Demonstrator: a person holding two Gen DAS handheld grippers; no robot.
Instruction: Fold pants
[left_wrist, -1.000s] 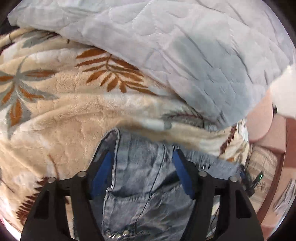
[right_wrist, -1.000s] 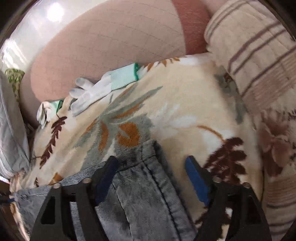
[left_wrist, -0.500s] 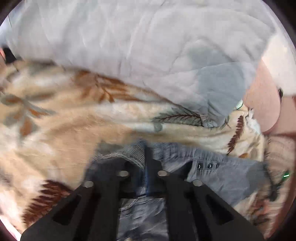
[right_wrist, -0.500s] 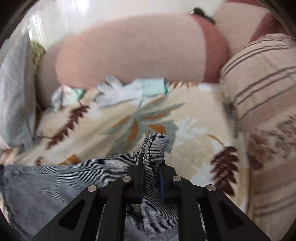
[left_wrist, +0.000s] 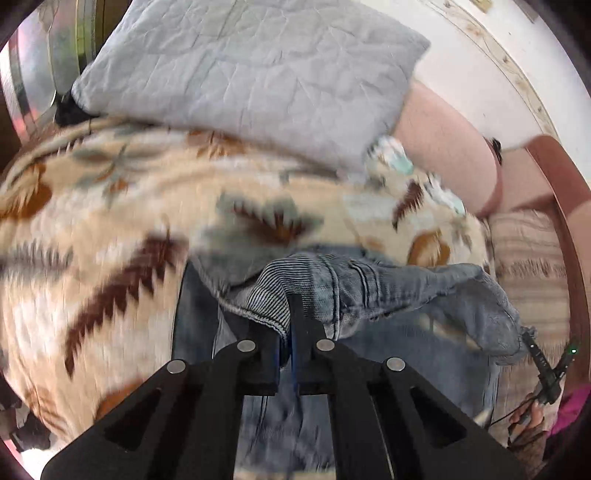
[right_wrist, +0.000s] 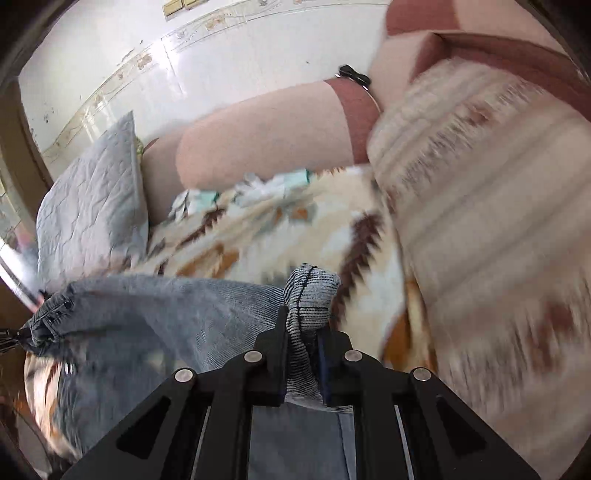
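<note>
Left wrist view shows one pair of faded blue denim pants (left_wrist: 388, 291), with its ribbed, striped inner side turned out at the edge. The black left gripper (left_wrist: 286, 325) has its two fingers pressed together on this edge, so the cloth is pinched between the blue pads and hangs in front of the fingers and to their right. Beyond the fingertips lies one fluffy beige blanket with brown and grey leaf pattern (left_wrist: 110, 229). Further beyond it rests one pale grey quilted pillow (left_wrist: 251, 74), square with stitched lines. To the right of the fingers is one pink cylinder-shaped bolster (left_wrist: 443, 147).

In the right wrist view, the black right gripper (right_wrist: 301, 332) holds another bunched part of the same pants (right_wrist: 147, 314); a thick fold stands up between its two narrow fingers and the denim spreads away to their left. One beige striped cushion (right_wrist: 480, 221) is to the right of the fingers, blurred. Beyond the fingertips, at the far edge of the blanket (right_wrist: 280, 236), lie two white knitted gloves with green cuffs (right_wrist: 273, 184), blurred. No writing or label can be read
</note>
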